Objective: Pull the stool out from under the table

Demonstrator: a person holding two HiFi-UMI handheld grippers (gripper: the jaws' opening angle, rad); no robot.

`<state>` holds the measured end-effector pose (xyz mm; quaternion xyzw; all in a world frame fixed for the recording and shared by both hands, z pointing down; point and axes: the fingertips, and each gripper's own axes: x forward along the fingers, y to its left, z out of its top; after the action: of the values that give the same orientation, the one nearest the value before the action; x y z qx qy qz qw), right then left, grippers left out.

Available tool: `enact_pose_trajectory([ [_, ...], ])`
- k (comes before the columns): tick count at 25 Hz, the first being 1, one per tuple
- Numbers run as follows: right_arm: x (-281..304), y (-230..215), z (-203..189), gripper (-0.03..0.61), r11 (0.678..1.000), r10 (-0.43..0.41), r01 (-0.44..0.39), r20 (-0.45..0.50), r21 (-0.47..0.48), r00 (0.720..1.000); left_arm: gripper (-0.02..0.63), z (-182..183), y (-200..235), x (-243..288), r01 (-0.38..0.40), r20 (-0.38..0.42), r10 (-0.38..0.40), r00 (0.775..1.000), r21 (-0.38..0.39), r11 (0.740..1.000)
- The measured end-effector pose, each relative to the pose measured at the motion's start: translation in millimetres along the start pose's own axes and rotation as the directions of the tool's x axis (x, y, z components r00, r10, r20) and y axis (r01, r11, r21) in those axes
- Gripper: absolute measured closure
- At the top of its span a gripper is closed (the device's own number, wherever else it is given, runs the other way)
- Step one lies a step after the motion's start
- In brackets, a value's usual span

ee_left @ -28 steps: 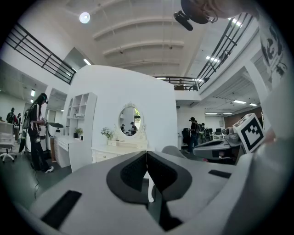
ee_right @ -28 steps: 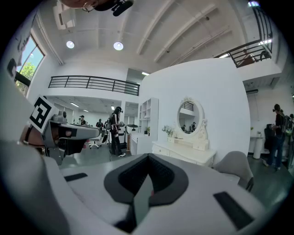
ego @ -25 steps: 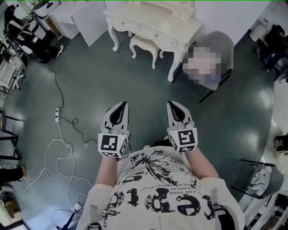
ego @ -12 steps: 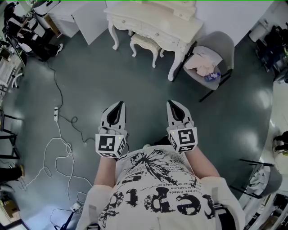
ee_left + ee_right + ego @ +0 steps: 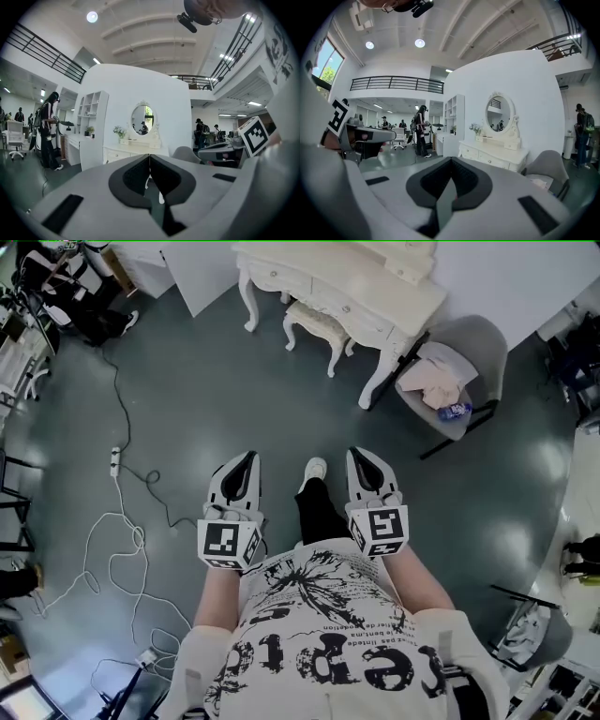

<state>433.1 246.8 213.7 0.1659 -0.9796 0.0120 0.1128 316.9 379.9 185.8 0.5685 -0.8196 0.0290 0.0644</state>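
The left gripper (image 5: 248,461) and right gripper (image 5: 360,457) held their fingers together, empty; the stool (image 5: 315,322) sat under the desk (image 5: 394,296), well apart.

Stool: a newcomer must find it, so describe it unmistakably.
Find the cream dressing table at the head view's top edge. The stool sits partly tucked under its front. Unlike the grey chair beside the table, it is small, backless and cream with curved legs.

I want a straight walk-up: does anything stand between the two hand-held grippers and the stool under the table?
Nothing visible does. From the left hand-held gripper and right hand-held gripper to the stool lies bare floor; the white cable lies off left, the grey chair right of the dressing table.
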Motion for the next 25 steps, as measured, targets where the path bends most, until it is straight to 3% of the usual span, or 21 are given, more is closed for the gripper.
enact_pose_trajectory([
  [10, 149.9, -63.0, 26.4, 0.563, 1.0, 0.0, 0.0, 0.02, 0.006, 1.0, 0.594, 4.9, 81.9, 123.0, -0.075, -0.048, 0.075, 0.996, -0.006, 0.997],
  [18, 288.9, -143.5, 65.5, 0.563, 0.999, -0.027, 0.027, 0.019, 0.02, 0.999, 0.594, 40.0, 147.4, 267.6, -0.063, -0.044, 0.064, 0.997, 0.011, 0.998],
  [25, 360.2, -188.0, 76.3, 0.563, 0.997, -0.071, 0.071, -0.013, 0.036, 0.997, 0.594, 51.3, 184.4, 349.0, -0.035, -0.062, 0.036, 0.997, 0.007, 0.999],
])
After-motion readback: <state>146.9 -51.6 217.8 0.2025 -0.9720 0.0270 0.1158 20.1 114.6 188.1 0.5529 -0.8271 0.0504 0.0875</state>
